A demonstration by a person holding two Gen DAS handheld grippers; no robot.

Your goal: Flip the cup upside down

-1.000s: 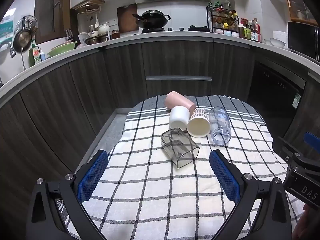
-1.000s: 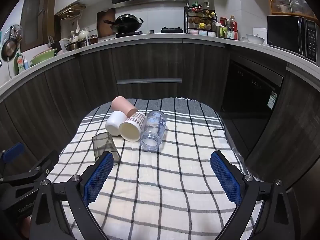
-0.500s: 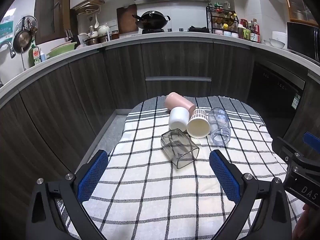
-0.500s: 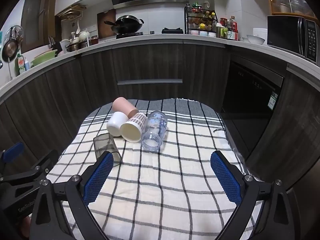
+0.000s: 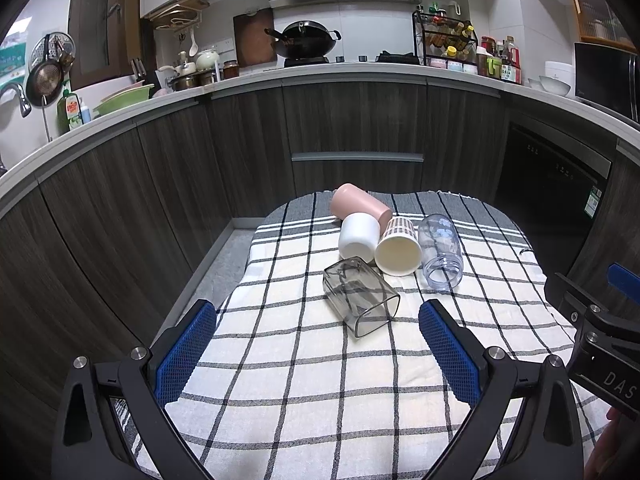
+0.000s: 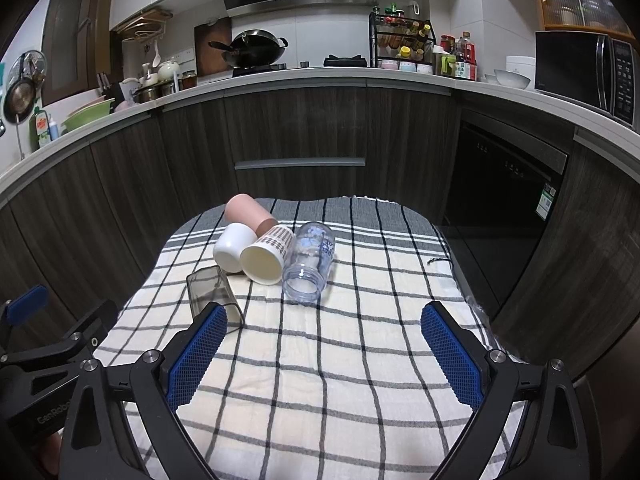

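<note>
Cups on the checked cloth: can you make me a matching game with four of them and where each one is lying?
Things:
1. pink cup
2. white cup
3. smoky grey cup
4. clear bottle

Places:
A. nearest the grippers
B. farthest back on the cloth
C. right end of the group
D. beside the patterned paper cup, on its left

Pairs: 1-B, 2-D, 3-A, 4-C

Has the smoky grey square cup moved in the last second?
No. The grey square cup lies on its side at the same grid lines of the checked cloth, still just in front of the white cup.
</note>
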